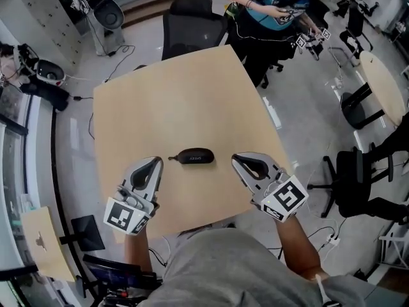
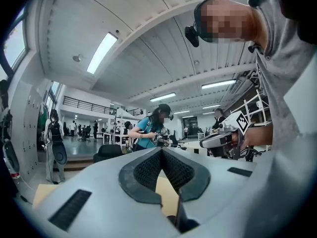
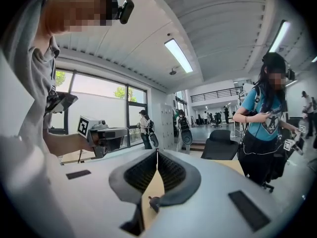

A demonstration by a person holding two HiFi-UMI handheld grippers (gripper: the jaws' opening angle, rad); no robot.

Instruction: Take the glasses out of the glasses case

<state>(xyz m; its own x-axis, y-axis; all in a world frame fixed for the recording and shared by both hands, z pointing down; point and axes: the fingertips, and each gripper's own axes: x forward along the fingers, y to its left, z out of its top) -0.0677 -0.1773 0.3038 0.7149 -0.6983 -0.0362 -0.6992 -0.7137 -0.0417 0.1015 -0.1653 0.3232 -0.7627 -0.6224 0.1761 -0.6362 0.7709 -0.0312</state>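
Note:
A black glasses case [image 1: 195, 156], closed, lies on the light wooden table [image 1: 172, 101] near its front edge, with a short strap at its left end. My left gripper [image 1: 157, 161] sits just left of the case with its jaws shut and nothing in them. My right gripper [image 1: 236, 158] sits just right of the case, also shut and holding nothing. Neither touches the case. In the left gripper view the pads [image 2: 148, 170] meet, and the right gripper [image 2: 220, 140] shows beyond. In the right gripper view the pads [image 3: 171, 171] meet too, and the left gripper [image 3: 106, 135] shows at left.
A black office chair [image 1: 192, 21] stands at the table's far side. A person in a blue shirt [image 1: 275, 5] stands at the far right corner. A second table [image 1: 383, 85] and a dark chair [image 1: 358, 181] are to the right.

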